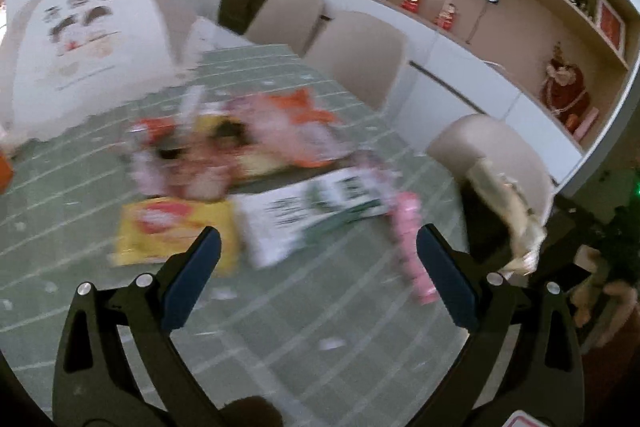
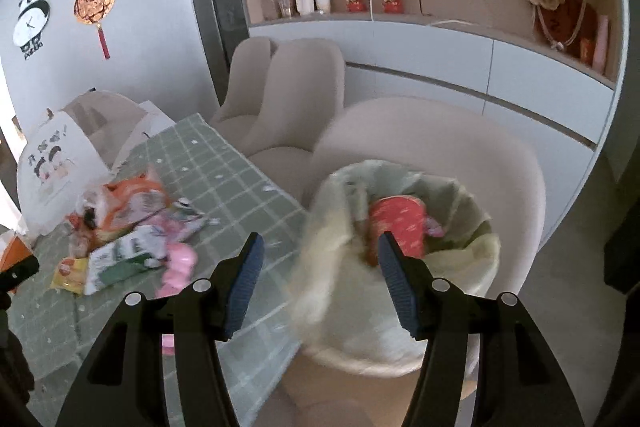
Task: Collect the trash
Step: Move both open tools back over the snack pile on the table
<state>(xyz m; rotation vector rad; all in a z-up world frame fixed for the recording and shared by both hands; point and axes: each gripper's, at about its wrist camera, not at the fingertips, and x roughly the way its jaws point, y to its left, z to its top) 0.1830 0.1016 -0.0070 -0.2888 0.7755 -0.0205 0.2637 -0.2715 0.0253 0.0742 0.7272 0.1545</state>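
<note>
From the left wrist, I have my left gripper (image 1: 318, 251) spread wide and holding nothing, aimed at the blurred wrapper pile (image 1: 240, 147) ahead of the jaws on the checked surface (image 1: 280, 327); the white-green packet (image 1: 316, 211) lies nearest. From the right wrist, my right gripper (image 2: 320, 259) hangs wide and empty over the lined bin (image 2: 460, 267), a red wrapper (image 2: 396, 223) inside just beyond the jaws, likely to clear the rim.
</note>
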